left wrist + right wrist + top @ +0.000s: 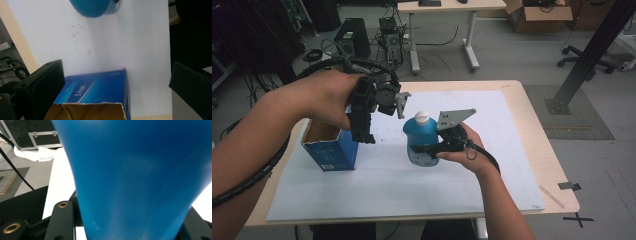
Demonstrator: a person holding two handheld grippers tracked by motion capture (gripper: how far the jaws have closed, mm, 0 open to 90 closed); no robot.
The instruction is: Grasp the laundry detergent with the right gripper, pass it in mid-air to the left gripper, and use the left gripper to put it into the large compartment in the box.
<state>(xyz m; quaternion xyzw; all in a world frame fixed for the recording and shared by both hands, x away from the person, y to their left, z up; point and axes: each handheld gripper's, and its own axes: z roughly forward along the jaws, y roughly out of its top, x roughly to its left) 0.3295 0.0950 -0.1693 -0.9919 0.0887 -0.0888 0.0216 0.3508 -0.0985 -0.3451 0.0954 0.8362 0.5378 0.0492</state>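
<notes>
Right gripper [428, 149] clamped on the blue bottle [420, 137], jaws pinching its body low on both flanks, as the right gripper view confirms with blue plastic [135, 182] wedged between them. Bottle upright, white cap [422, 117] on top, at the middle of the white sheet [412, 190], whether resting on it or just off it hard to tell. Left gripper [362, 125] poised over the blue carton [332, 147], jaws spread wide to either side of the torn-open top [87, 110], touching nothing. Carton standing well to the left of the bottle, mouth up. Judging by the look: smooth, rounded plastic, likely slick and a little springy under pressure, moderately weighty if filled; best gripped around the narrower waist rather than the bulging shoulder, firmly but not so hard as to buckle it. Carton light, thin-walled, easily tipped or crushed. Underneath, a white sheet over a pale wooden table [552, 165]. Beyond, grey floor, a second desk [452, 7], tangled cables, a cardboard box [537, 15], an office-chair base [587, 62].
</notes>
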